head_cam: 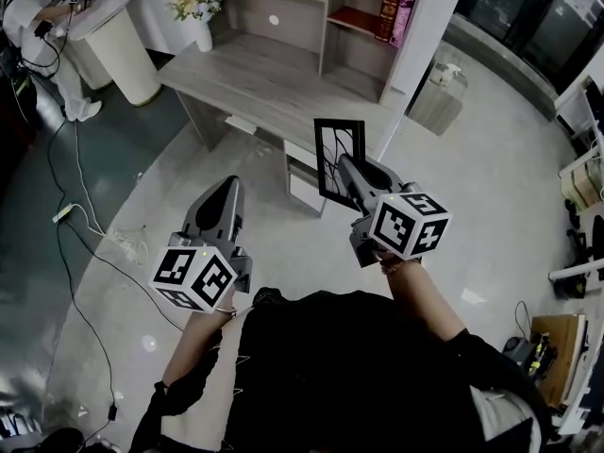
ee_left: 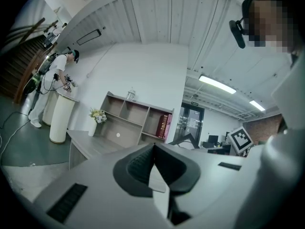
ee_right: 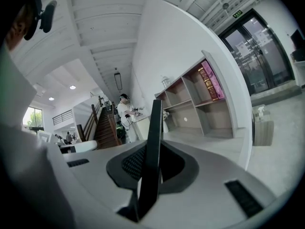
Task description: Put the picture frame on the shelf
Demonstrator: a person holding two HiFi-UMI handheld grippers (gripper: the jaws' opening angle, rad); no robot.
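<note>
Our right gripper (head_cam: pixel 345 165) has its jaws narrow and clamped on one side edge of the picture frame (head_cam: pixel 330 154), a black frame that stands upright in the air at twelve o'clock from us, short of the desk (head_cam: pixel 274 78). In the right gripper view we see it edge-on between the pads. Our left gripper (head_cam: pixel 228 185) has its jaws together on nothing.

The step in hand, as we judge it, is the carry to the shelf (head_cam: pixel 326 22), which rises behind the desk at twelve o'clock. To do it well we should keep the frame vertical, pick a bare compartment, steer clear of the dividers, and rest the bottom edge flat before we loosen the grip. Since the hold is on one edge only, the frame may swing, so the left gripper could steady it.

The books (head_cam: pixel 398 3) at one o'clock carry spine print too small to read. The flowers (head_cam: pixel 200 12) stand at eleven o'clock. The marker cubes show only black and white squares.
</note>
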